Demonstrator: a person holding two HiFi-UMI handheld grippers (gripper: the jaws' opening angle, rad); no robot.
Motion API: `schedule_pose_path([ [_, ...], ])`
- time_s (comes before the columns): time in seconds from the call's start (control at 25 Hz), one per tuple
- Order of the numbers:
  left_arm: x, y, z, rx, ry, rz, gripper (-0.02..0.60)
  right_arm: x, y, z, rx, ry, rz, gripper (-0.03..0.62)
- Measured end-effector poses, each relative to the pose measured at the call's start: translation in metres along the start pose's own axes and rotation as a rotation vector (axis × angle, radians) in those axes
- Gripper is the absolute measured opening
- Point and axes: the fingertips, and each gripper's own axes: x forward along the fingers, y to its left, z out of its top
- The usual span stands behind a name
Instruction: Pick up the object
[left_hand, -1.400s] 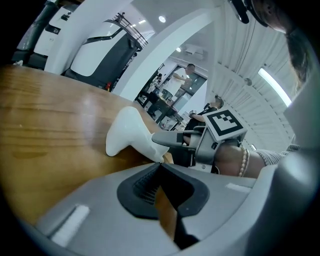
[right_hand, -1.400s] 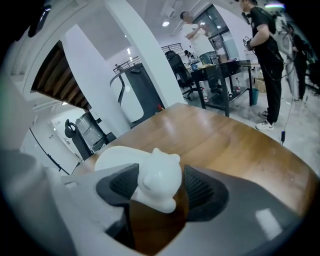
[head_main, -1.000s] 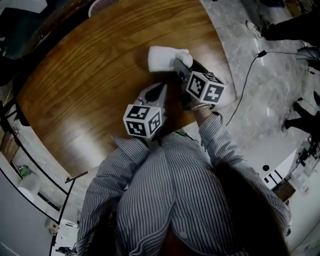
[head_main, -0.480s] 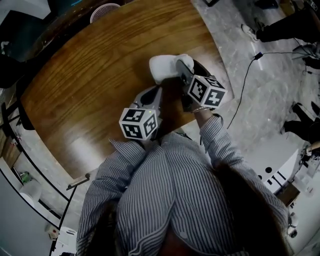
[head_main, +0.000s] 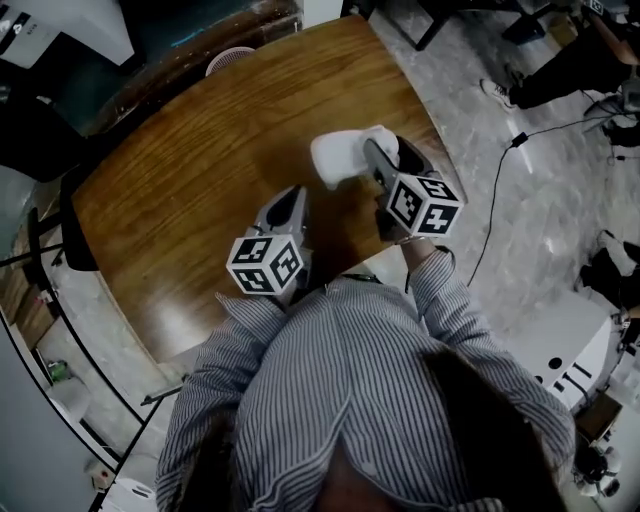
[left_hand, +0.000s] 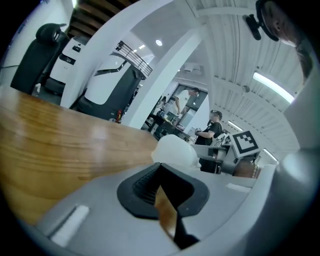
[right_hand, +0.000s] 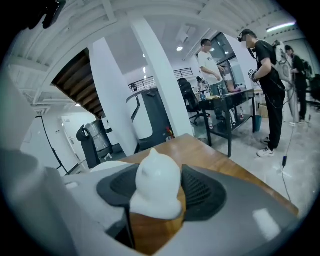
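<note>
Two hand-held grippers stood out past the person's striped shirt (head_main: 350, 380), above a brown wooden surface (head_main: 190, 170). The left hand-held gripper (head_main: 288, 203) was narrow, its jaws drawn almost together with only a sliver of wood showing between them and nothing held. The right hand-held gripper (head_main: 378, 158) was clamped on a soft white object (head_main: 343, 160), which sat between its dark ribbed pads (right_hand: 200, 192) and stuck up above them, near the surface's right edge. Beyond lay a grey marbled floor (head_main: 530, 190) with a black cable (head_main: 495, 185).
</note>
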Motion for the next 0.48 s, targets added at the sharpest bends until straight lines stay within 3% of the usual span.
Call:
schedule_pose_path([
  [0.48, -0.027, 0.000, 0.018, 0.040, -0.062, 0.038, 0.002, -0.054, 0.032, -0.013, -0.019, -0.048, 0.073, 0.265],
])
